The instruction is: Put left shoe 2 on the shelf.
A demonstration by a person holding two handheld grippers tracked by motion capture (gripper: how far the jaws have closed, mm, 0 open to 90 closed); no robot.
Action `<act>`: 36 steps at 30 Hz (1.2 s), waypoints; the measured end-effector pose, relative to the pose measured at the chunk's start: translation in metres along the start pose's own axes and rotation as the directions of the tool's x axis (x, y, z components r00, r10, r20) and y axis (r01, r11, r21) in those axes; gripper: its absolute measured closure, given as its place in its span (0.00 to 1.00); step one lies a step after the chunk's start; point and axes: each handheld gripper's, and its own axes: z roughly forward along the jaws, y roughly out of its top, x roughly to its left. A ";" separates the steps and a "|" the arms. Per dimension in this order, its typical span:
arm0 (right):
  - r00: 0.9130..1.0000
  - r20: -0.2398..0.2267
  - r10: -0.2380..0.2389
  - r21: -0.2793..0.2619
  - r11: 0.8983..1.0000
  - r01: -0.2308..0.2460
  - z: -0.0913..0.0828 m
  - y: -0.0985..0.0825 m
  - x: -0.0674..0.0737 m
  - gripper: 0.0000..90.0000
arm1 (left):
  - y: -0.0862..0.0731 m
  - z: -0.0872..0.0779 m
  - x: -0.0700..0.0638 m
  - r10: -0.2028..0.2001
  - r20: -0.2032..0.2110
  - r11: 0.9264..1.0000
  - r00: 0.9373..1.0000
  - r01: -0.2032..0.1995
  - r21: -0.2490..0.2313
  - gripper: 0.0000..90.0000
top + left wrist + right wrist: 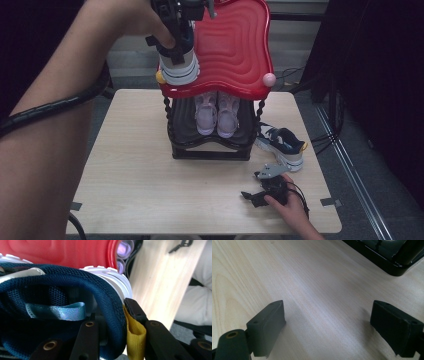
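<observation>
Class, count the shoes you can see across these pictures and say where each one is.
4. A navy shoe held by the left gripper over the red top shelf; two pink shoes on the lower shelf; another navy shoe on the table. Others may be hidden.

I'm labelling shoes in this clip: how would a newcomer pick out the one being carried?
Find the two-tier shoe rack mid-table with its red top shelf. At that shelf's left edge the left gripper clamps a navy sneaker by its heel collar. Unlike its mate on the table and the pink pair below, it is held in the air.
</observation>
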 end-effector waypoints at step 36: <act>1.000 0.000 0.002 0.001 1.000 -0.002 0.000 0.000 0.000 0.13 | 0.053 0.043 0.014 0.097 -0.049 0.995 0.994 -0.097 0.007 0.81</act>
